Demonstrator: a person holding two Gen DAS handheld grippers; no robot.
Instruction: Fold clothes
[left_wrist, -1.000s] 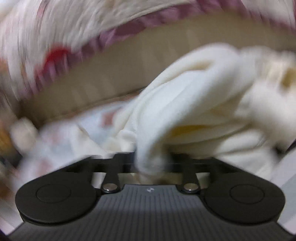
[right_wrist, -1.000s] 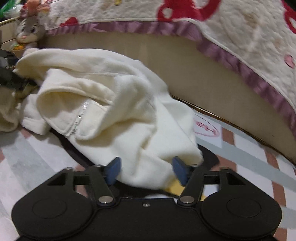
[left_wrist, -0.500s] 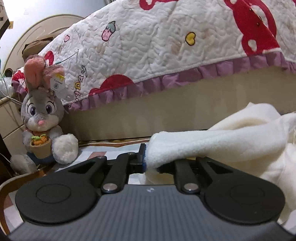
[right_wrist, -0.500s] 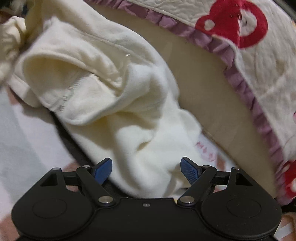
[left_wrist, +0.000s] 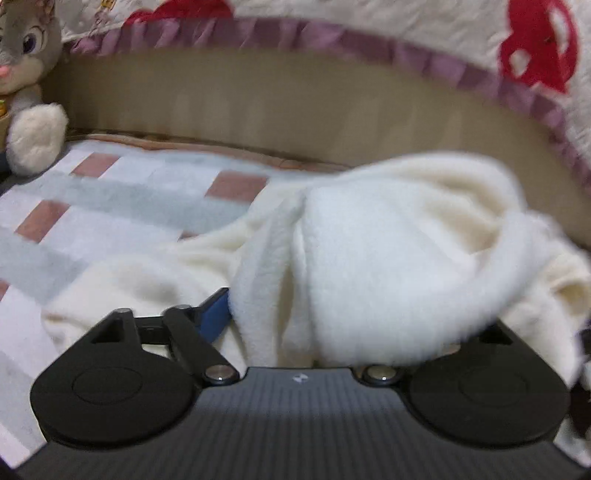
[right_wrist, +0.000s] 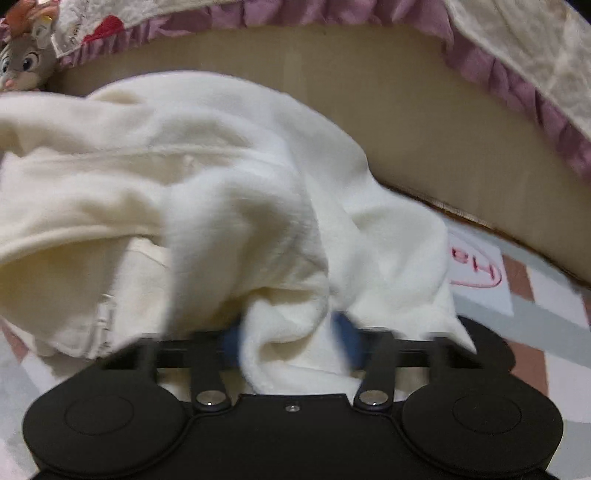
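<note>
At the far left corner of the checked mat (left_wrist: 122, 206), a plush rabbit (left_wrist: 26, 74) sits against the bed base (left_wrist: 295, 103). The left hand-held gripper (left_wrist: 325, 325) is opening, fleece draped loosely between its jaws. The cream fleece jacket (right_wrist: 221, 177) lies bunched along the mat's far edge, zipper side down, no clean fold visible. The right hand-held gripper (right_wrist: 291, 336) is closing on a hem fold between its pads. Judging by this, folding has barely begun; spreading and every fold remain.
</note>
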